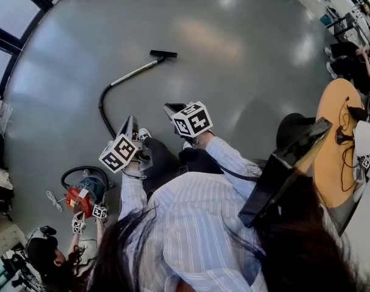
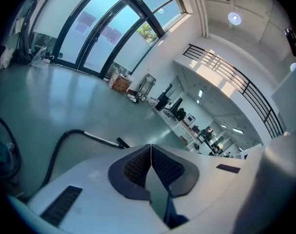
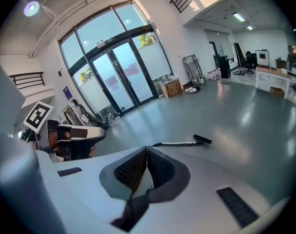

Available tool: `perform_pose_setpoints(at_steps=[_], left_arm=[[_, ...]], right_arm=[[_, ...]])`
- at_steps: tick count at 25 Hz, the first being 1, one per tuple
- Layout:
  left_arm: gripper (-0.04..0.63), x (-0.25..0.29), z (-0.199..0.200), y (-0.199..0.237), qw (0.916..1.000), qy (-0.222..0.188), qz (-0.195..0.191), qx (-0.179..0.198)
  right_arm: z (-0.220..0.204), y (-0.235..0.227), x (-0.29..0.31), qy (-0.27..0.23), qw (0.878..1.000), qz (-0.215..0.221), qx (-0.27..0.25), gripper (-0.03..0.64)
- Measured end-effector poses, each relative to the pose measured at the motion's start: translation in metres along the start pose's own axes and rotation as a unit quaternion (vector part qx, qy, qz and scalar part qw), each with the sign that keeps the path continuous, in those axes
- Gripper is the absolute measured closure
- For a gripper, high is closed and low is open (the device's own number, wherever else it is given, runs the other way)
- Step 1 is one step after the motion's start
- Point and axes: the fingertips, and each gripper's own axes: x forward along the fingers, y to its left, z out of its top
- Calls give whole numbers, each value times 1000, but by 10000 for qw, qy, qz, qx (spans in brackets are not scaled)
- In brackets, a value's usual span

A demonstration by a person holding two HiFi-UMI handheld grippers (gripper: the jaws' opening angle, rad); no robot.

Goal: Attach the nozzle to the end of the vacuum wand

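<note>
The vacuum wand lies on the grey floor, a metal tube with the black nozzle at its far end; whether they are joined I cannot tell. A black hose curves back toward the red and blue vacuum. My left gripper and right gripper are both shut and empty, held well short of the wand. In the left gripper view, the wand and nozzle lie beyond the shut left gripper. In the right gripper view, the nozzle lies past the shut right gripper.
Another person crouches by the vacuum at lower left, holding two marker cubes. A round wooden table with cables stands at the right. Glass doors and boxes line the far wall. Desks stand along one side.
</note>
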Motion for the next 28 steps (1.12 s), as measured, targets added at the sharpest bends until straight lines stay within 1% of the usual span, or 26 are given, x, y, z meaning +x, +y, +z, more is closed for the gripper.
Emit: perform_pose_setpoints(at_steps=[3, 7, 11, 14, 18, 24, 28], left_arm=[[586, -15, -16, -15, 10000, -4, -8, -24], [586, -36, -22, -18, 9998, -150, 27, 88], [586, -50, -29, -16, 9997, -203, 49, 111], [586, -58, -36, -14, 9997, -198, 82, 118], [586, -63, -39, -15, 9994, -214, 117, 226], [586, -68, -45, -8, 9996, -238, 139, 3], [586, -64, -48, -13, 9998, -184, 92, 14]], right_arm=[[-11, 6, -12, 12, 9999, 132, -47, 607], [-15, 25, -17, -35, 9995, 290, -146, 607], [-17, 41, -18, -71, 9988, 412, -270, 607], [-19, 45, -22, -63, 9986, 385, -367, 607], [-20, 45, -24, -61, 9988, 368, -323, 607], [-30, 50, -25, 47, 9981, 371, -496, 607], [-29, 45, -29, 51, 9983, 307, -483, 607]])
